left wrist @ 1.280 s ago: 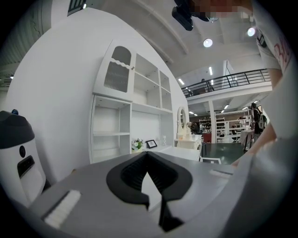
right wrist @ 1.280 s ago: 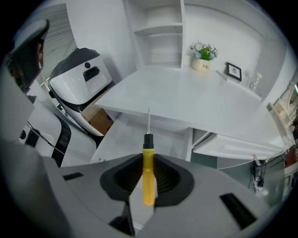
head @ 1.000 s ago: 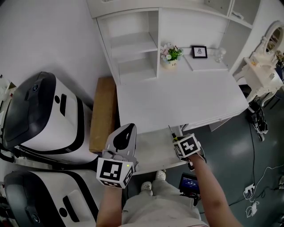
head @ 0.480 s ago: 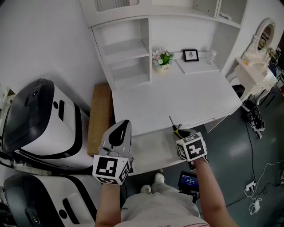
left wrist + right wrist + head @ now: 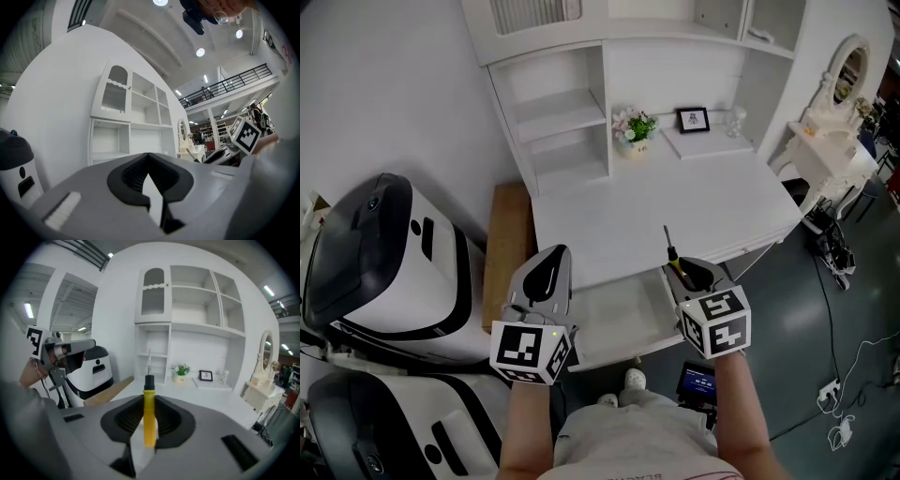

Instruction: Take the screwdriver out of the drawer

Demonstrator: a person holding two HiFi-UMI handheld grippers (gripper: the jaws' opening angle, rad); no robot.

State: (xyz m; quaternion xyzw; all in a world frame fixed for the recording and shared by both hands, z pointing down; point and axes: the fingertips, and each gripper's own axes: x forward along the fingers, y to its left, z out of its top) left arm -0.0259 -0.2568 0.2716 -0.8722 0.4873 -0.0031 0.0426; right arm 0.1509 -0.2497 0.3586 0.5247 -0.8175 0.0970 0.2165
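Note:
A screwdriver [image 5: 673, 261] with a yellow handle [image 5: 149, 418] and a black collar points its thin shaft up and away over the white desk's [image 5: 675, 202] front edge. My right gripper [image 5: 686, 274] [image 5: 149, 401] is shut on the handle, above the right end of the open white drawer [image 5: 609, 319]. My left gripper [image 5: 551, 261] [image 5: 149, 159] hovers level at the drawer's left end, jaws together and nothing between them. The drawer's inside looks bare where it shows.
A flower pot [image 5: 630, 127] and a small picture frame [image 5: 693, 119] stand at the desk's back, below open shelves. A wooden board [image 5: 502, 239] and two white-and-black machines [image 5: 384, 262] sit left. A white dressing table [image 5: 834, 141] and floor cables are right.
My right gripper has risen out of the drawer with the screwdriver and tipped it upward over the desk edge. My left gripper has lifted slightly.

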